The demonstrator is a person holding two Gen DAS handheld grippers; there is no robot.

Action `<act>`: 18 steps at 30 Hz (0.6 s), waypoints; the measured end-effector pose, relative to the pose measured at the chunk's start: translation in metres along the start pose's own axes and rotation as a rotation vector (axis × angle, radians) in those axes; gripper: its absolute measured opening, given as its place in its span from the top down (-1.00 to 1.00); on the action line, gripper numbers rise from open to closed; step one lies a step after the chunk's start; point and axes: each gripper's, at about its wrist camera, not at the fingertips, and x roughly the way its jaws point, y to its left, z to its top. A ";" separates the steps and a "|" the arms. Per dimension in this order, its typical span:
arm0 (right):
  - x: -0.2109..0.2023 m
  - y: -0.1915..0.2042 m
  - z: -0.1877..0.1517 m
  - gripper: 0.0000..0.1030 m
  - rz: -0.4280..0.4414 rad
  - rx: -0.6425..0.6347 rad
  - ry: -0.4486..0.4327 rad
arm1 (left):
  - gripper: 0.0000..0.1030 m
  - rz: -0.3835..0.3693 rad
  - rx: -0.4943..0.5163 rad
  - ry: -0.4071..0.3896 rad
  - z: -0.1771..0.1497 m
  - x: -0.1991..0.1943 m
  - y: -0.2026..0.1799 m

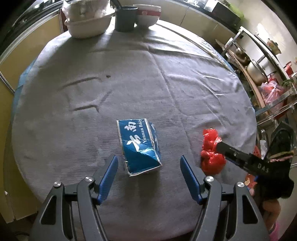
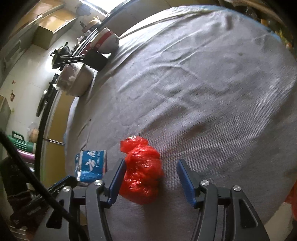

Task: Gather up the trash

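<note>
A crumpled blue carton with white lettering (image 1: pixel 140 146) lies on the grey tablecloth (image 1: pixel 130 74). My left gripper (image 1: pixel 148 159) is open, and the carton's near end sits between its blue pads without touching either. A crumpled red plastic bag (image 2: pixel 143 170) lies to the carton's right. My right gripper (image 2: pixel 151 162) is open around the bag: the left pad is against it and the right pad stands apart. In the left wrist view the red bag (image 1: pixel 211 148) shows with one black finger (image 1: pixel 228 150) of my right gripper over it. The right wrist view also shows the blue carton (image 2: pixel 91 164).
At the table's far edge stand a white foam container (image 1: pixel 89 24), a dark cup (image 1: pixel 125 18) and a red-and-white bowl (image 1: pixel 148 15). A metal shelf with pots (image 1: pixel 258 72) and red bags stands to the right of the round table.
</note>
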 end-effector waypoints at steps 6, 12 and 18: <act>0.009 0.012 -0.010 -0.18 0.021 -0.046 0.051 | -0.36 0.007 -0.034 0.015 -0.003 0.010 0.007; 0.014 0.016 -0.015 0.10 0.069 -0.069 0.068 | 0.03 -0.005 -0.070 0.003 -0.003 0.010 0.018; 0.002 0.019 -0.020 0.17 0.062 -0.118 0.031 | 0.04 0.028 -0.045 -0.025 -0.005 0.003 0.010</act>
